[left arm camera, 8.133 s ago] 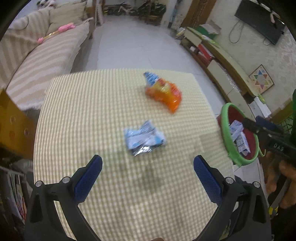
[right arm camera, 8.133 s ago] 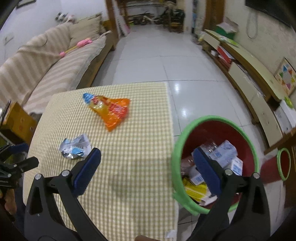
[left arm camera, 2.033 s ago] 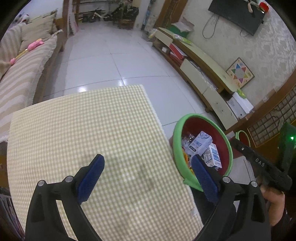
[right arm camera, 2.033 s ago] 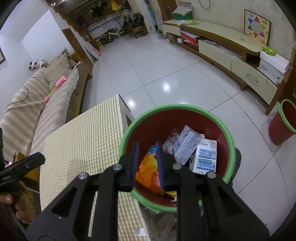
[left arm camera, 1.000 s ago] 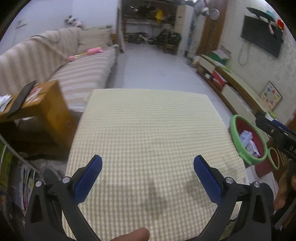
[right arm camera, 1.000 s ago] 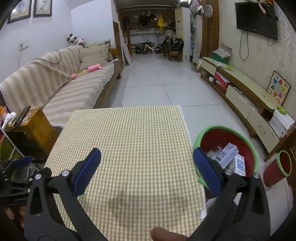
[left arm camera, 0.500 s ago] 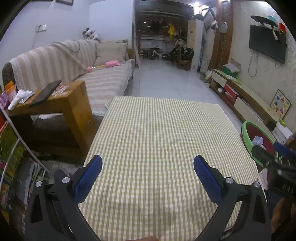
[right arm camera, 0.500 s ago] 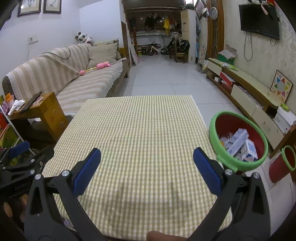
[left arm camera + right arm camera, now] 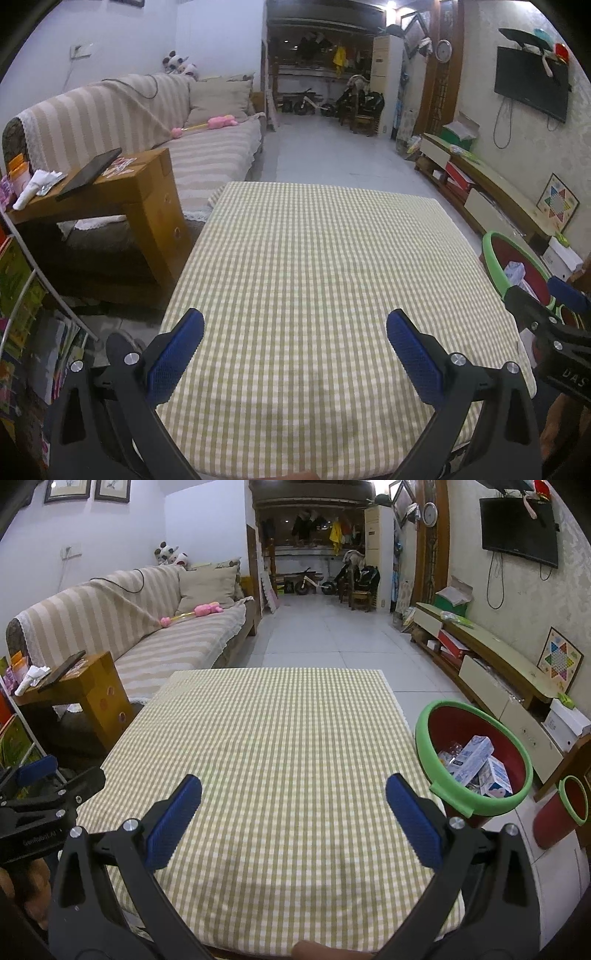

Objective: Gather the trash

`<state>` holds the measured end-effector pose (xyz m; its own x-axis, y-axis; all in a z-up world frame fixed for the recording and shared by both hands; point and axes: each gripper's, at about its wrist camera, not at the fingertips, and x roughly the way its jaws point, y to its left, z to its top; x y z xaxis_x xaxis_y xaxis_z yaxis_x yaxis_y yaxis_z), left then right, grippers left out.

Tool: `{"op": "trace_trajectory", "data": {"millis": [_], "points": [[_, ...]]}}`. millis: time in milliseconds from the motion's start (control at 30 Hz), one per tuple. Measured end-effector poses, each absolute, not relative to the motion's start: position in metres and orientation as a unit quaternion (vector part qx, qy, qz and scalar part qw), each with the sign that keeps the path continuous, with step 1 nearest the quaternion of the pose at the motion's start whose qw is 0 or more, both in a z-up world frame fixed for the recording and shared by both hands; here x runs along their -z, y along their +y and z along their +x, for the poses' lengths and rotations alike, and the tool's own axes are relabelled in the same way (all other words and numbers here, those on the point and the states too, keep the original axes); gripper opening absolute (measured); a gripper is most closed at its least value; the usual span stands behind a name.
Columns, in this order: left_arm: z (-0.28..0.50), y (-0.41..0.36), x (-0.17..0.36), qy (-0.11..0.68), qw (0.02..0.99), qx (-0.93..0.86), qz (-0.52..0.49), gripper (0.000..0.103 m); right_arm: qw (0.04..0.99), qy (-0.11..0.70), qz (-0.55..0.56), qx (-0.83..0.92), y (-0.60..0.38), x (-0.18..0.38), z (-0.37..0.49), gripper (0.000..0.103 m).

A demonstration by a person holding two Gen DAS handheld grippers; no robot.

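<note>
The left claw (image 9: 295, 347), black with blue ribbed pads, hangs spread wide above the near edge of the green-and-white checked cloth surface (image 9: 317, 258). Beside the surface's right edge stands a red plastic bin with a green rim (image 9: 495, 258), a pale carton inside. The right claw (image 9: 546, 310) enters at the right.

A matt checked cloth (image 9: 280, 738) covers the table, beside a smooth plastic bin (image 9: 424, 738) and glossy floor tiles (image 9: 332, 635).

Bin (image 9: 474, 760) holding cartons (image 9: 472, 758) stands right of the table (image 9: 266, 738).
</note>
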<state>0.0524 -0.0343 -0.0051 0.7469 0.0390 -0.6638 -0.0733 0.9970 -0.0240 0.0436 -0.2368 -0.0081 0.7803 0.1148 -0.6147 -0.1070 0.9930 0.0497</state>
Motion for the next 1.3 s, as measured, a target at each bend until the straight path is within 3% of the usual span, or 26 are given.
{"op": "trace_trajectory", "data": {"millis": [1300], "points": [[0.0560, -0.0333, 0.0118, 0.367, 0.930, -0.026, -0.022, 0.095, 0.943, 0.328, 0.010, -0.046, -0.2447, 0.0098, 0.0450, 0.098]]}}
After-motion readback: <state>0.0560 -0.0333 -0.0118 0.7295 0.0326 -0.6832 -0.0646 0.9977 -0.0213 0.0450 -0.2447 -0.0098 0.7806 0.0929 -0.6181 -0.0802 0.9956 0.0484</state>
